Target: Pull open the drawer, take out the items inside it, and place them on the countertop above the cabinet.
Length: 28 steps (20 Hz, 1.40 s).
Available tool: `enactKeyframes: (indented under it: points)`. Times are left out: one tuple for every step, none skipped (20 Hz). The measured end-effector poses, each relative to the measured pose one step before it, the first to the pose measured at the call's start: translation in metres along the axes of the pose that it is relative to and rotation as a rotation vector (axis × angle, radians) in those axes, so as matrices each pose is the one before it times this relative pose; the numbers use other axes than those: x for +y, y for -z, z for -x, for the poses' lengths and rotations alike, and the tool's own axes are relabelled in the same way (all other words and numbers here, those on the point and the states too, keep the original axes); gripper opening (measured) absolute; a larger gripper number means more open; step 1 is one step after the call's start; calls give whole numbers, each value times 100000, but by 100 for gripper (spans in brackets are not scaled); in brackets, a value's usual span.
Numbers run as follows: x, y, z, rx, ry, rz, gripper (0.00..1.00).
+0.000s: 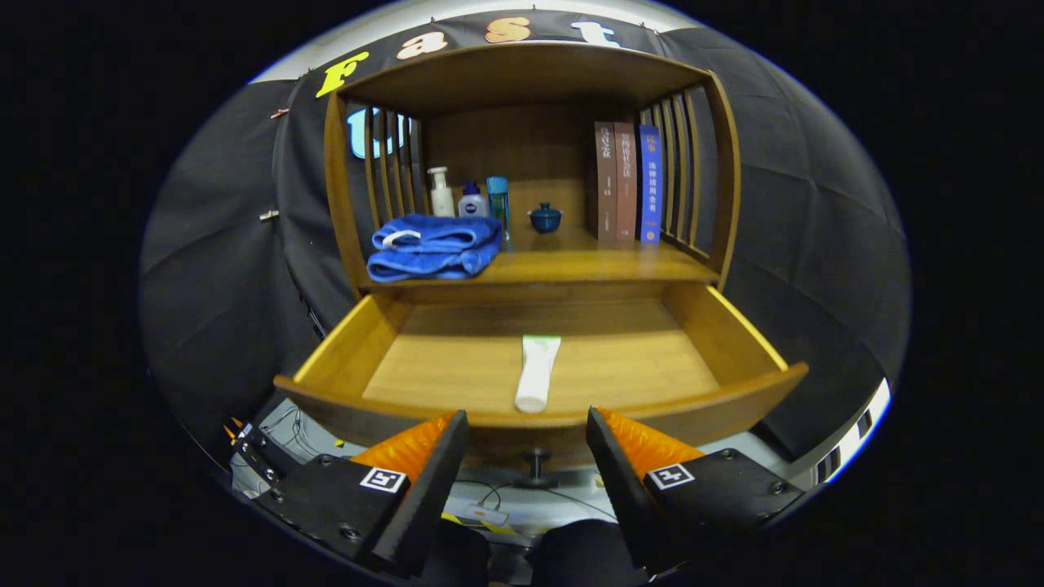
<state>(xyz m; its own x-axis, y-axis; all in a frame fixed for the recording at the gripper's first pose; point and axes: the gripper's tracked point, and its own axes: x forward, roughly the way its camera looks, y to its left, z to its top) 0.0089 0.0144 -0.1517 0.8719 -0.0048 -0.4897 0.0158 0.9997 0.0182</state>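
Note:
The wooden cabinet's drawer (734, 330) is pulled out toward me. A white tube (537, 372) lies flat on its floor near the front wall, its cap end toward me. The countertop (587, 265) above the drawer holds a folded blue towel (434, 246) at its left. My gripper (527, 444) is open, its fingers spread in front of the drawer's front panel, with the drawer knob (536, 469) between them and nothing held. The tube is just beyond the fingertips, behind the front panel.
On the countertop stand three bottles (469, 200) behind the towel, a small blue lidded bowl (545, 218) in the middle and three upright books (626, 181) at the right. Slatted side walls and a top board enclose the shelf. Cables lie on the floor below.

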Motion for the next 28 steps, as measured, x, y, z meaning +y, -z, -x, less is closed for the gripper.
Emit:
enactKeyframes:
  points:
    - [127, -1716, -936, -779, -667, -782, 92]
    - [181, -1408, -1142, 100, -198, -434, 92]
    - [-220, -1025, -1197, 1042, 533, -36, 91]
    - [-98, -775, -1215, 2084, 512, -592, 92]
    - [75, -791, -1347, 1613, -51, -1099, 92]
    - [71, -544, -1472, 2111, 111, -1465, 92]
    - [-126, -230, -1501, 2976, 322, -807, 92]
    - [-20, 109, -1474, 3486, 709, -628, 92]
    - [-276, 279, -1677, 4580, 1314, -244, 92]
    - [-63, 241, -1247, 3680, 259, -170, 93]
    - [18, 352, -1321, 3918, 585, 22, 94]
    - [-92, 238, -1219, 3611, 742, 188, 95]
    - [-118, 234, -1115, 3274, 793, 631, 95]
    - [18, 285, -958, 3255, 343, 384, 95]
    - [11, 366, -772, 3245, 610, -171, 95]
    - [-73, 262, -797, 3143, 751, -578, 95]
    - [-319, 538, -672, 4424, 1377, -961, 95]
    - [94, 233, -594, 3310, -666, -1892, 95]
    - [-59, 193, -658, 2904, -533, -1987, 95]
    - [-248, 351, -638, 3263, 561, -1584, 96]
    - [-340, 370, -606, 3708, 1139, -1211, 96]
    - [-396, 220, -609, 2833, 1285, -937, 96]
    - [-487, 314, -533, 2503, 1654, -392, 96]
    - [-310, 472, -598, 2414, 1174, 350, 96]
    - [-128, 376, -547, 2192, 822, 630, 92]
    - [-141, 245, -253, 1602, 828, 685, 87]
    - [79, 311, -456, 1329, -538, 273, 83]
    - [-46, -172, 2, 650, 270, 199, 79]
